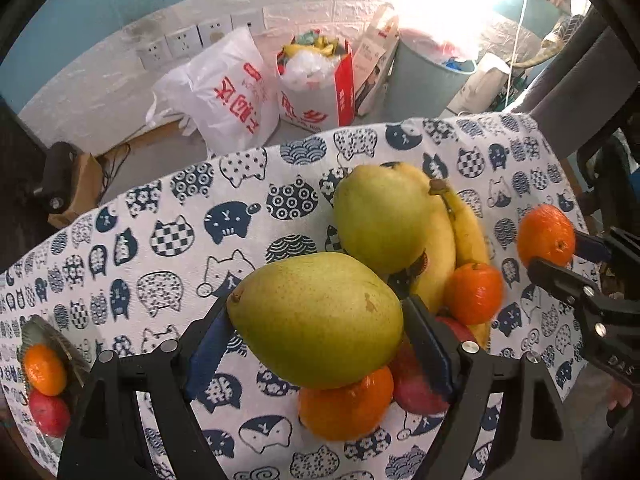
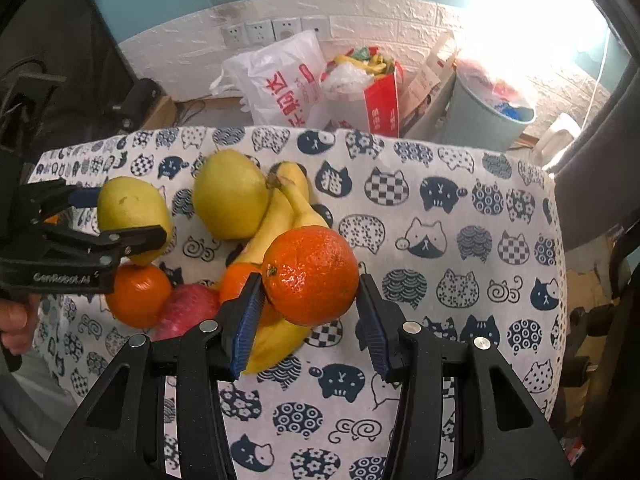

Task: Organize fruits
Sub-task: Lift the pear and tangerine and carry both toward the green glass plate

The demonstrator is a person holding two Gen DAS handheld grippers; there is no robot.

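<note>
Hand-held gripper (image 1: 316,320) around one pear (image 1: 316,320), two pears total.

Green pear (image 1: 316,320) between left hand-held gripper (image 1: 320,344) pads.

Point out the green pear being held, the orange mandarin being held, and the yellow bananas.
Green pear (image 1: 316,320), left wrist view, middle of its skin.
Orange mandarin (image 2: 312,276), right wrist view, centre of its peel.
Yellow bananas (image 2: 296,200), right wrist view, upper curved body.
</note>
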